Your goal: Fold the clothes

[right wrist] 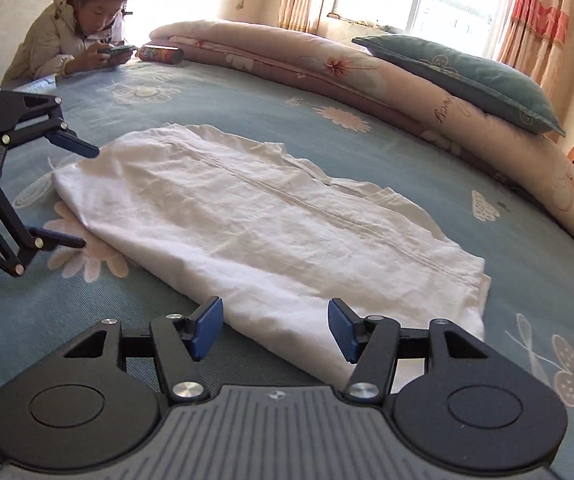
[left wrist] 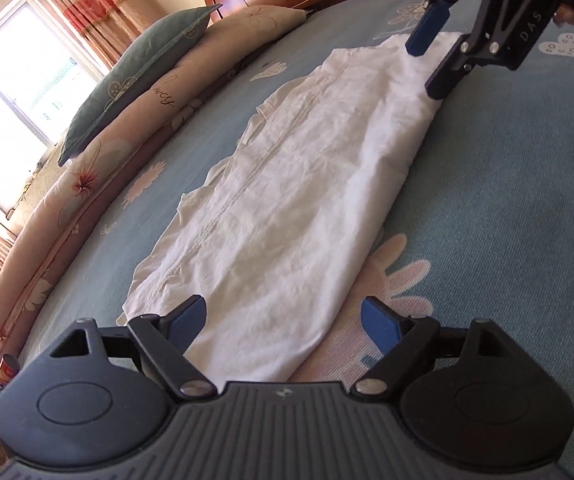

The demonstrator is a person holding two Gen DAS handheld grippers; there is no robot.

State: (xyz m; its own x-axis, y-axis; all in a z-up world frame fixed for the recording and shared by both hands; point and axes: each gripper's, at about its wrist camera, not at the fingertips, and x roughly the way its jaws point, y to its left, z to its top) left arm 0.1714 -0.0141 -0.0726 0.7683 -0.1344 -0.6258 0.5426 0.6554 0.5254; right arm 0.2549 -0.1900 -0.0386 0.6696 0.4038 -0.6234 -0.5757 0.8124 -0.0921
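Left wrist view shows our left claw (left wrist: pixel 283 324) spread wide over one short end of the white garment (left wrist: pixel 287 200), nothing gripped. The garment lies flat on the blue flowered bed (left wrist: pixel 507 200), already narrowed into a long strip with its sides folded in. Our right claw (right wrist: pixel 275 330) stands partly open at the opposite end, the cloth's edge lying between its pads but not pinched. We judge the lengthwise folding done and the crosswise fold about to start. Next we need each claw to catch a corner at one end, lift it cleanly and carry it over to the other end without dragging the layers apart.
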